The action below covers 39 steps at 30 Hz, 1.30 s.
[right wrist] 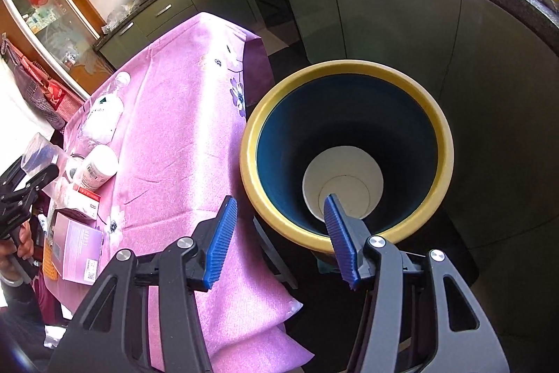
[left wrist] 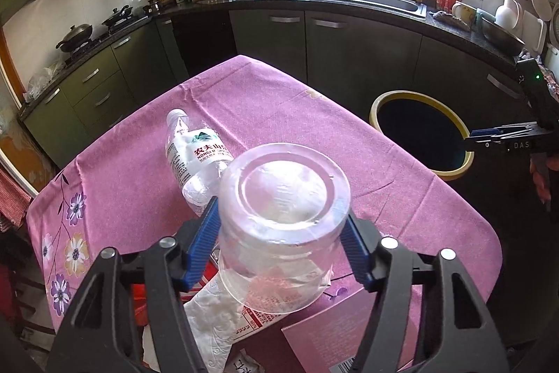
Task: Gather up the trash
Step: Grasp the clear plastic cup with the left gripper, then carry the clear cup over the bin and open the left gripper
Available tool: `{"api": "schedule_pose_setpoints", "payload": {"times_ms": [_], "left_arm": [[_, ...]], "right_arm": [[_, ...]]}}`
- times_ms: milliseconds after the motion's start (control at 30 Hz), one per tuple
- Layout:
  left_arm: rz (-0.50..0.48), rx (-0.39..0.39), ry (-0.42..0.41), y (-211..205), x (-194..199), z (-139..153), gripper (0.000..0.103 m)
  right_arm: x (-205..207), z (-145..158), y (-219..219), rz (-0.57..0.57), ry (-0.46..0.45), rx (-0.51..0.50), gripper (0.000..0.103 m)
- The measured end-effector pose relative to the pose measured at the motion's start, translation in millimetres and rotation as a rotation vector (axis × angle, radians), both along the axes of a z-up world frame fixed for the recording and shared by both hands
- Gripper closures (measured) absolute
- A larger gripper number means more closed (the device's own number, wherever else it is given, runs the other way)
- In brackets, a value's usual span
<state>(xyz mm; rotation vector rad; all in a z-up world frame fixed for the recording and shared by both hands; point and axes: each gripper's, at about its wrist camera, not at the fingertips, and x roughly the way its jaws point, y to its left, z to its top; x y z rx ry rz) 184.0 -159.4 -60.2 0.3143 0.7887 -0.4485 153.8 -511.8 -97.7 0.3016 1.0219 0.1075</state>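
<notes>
A: Left gripper (left wrist: 283, 226)?
B: Its 2 pads clamp a clear cup (left wrist: 284, 219) above the table (left wrist: 279, 93).
A: Right gripper (right wrist: 279, 222)?
B: Empty, jaws apart, over the bin (right wrist: 349, 69) rim; a white cup (right wrist: 342, 170) lies inside.

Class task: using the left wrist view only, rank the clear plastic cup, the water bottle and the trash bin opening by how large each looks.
1. clear plastic cup, largest, though it sits nearest the camera in the left claw
2. trash bin opening
3. water bottle, close to the bin; unsure
</notes>
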Motion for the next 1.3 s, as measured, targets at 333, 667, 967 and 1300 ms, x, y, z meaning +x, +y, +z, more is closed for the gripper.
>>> {"api": "schedule_pose_setpoints", "payload": {"times_ms": [333,667,967,1300], "left_arm": [[-0.003,-0.007,-0.018,0.8,-4.9,15.9,0.043],[-0.205,-0.039,0.031,-77.6,-6.6,56.8,0.042],[-0.405,0.016,0.195,-228.3,13.6,11.7,0.042],[-0.343,0.073,0.27,-301.6,55.6,-45.3,0.032]], "right_arm": [[-10.2,4.6,-8.2,-0.021,-0.026,0.006,0.051],[-37.5,17.3,-45.8,-0.111,-0.091,0.002,0.051],[-74.4,8.8,-91.7,-0.225,-0.091,0.027,0.051],[-101.9,6.3,-110.6,-0.282,-0.088,0.029,0.045]]}}
